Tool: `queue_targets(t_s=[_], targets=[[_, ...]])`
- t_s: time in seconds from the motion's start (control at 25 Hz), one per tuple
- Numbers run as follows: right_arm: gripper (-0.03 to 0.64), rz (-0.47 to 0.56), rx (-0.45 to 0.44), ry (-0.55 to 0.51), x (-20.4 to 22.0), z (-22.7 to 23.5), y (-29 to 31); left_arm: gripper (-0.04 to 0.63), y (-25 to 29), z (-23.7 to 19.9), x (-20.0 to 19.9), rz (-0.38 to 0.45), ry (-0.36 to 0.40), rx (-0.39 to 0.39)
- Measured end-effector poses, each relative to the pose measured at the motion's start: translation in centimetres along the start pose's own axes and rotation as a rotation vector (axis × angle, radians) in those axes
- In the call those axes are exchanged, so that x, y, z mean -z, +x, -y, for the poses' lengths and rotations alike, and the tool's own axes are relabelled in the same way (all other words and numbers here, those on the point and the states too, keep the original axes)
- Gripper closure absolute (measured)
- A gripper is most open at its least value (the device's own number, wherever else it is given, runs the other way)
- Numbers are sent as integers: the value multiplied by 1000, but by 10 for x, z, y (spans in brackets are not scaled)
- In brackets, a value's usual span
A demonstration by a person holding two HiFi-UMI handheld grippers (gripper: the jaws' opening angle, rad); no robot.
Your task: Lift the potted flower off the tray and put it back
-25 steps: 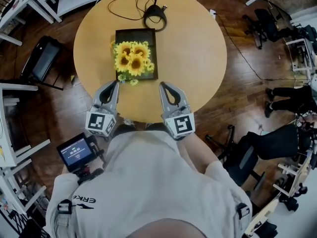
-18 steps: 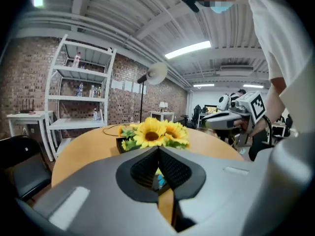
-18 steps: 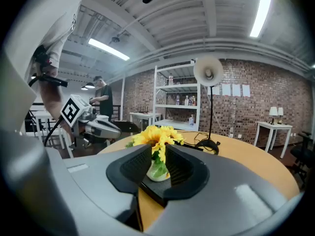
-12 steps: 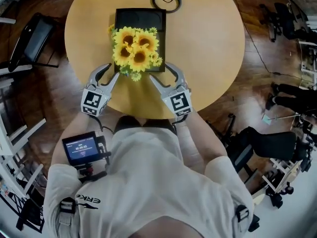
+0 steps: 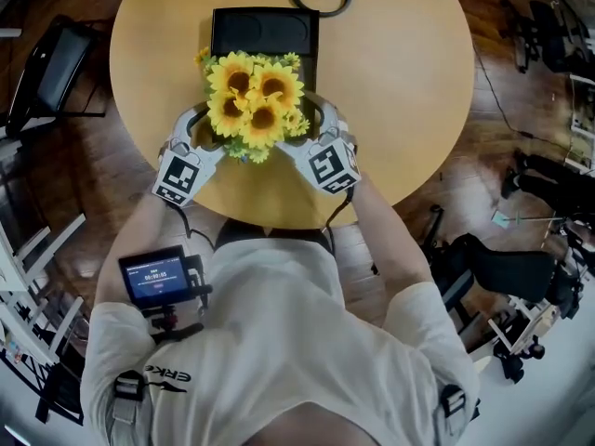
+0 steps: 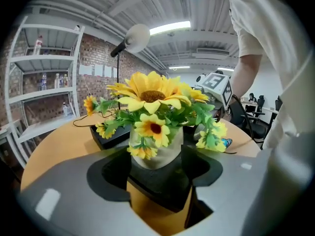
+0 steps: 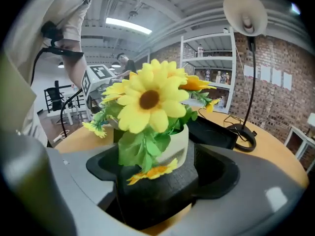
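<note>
**Jaws gape wide on both sides of the sunflowers**

Both pairs have just been opening. The left gripper [image 5: 199,124] and right gripper [image 5: 322,119] flank the potted flower [image 5: 251,103]. Its white pot stands between each pair of jaws, and neither pair clamps it. It sits at the near end of the black tray [image 5: 266,28], on the round wooden table [image 5: 400,63].

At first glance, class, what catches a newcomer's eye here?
The bright yellow sunflowers in a white pot, at the near end of a black tray on the round table. The left gripper and right gripper flank it; their jaws have just been opening, the pot between each pair, unpressed.
</note>
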State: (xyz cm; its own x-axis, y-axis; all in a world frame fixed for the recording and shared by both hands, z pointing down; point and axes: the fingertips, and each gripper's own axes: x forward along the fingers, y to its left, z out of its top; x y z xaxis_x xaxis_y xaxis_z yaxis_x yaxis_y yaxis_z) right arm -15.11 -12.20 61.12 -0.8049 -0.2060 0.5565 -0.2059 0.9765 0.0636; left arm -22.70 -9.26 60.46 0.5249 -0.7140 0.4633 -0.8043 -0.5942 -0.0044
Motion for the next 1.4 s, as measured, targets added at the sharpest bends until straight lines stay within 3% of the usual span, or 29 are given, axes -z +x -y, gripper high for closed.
queue_targets(t_s=[0.2,0.36,0.92,1.2,1.4], targets=[[160,-28,-32,-41,-12,-1,21,296,2,-11,-11,6,46,17],[189,-45,-42,-57,-20,-12,39,295,-3,-16,-7,17,35,44],[198,-38,-13,-35,-16,5,24,296,13,-10,-24,19,27,37],[198,-21,47,-27,-40,12,-1,296,5,-7,-57,71,50,87],[198,-3,123,-28,-59,32,-50,296,10,11,-109,122,101,135]])
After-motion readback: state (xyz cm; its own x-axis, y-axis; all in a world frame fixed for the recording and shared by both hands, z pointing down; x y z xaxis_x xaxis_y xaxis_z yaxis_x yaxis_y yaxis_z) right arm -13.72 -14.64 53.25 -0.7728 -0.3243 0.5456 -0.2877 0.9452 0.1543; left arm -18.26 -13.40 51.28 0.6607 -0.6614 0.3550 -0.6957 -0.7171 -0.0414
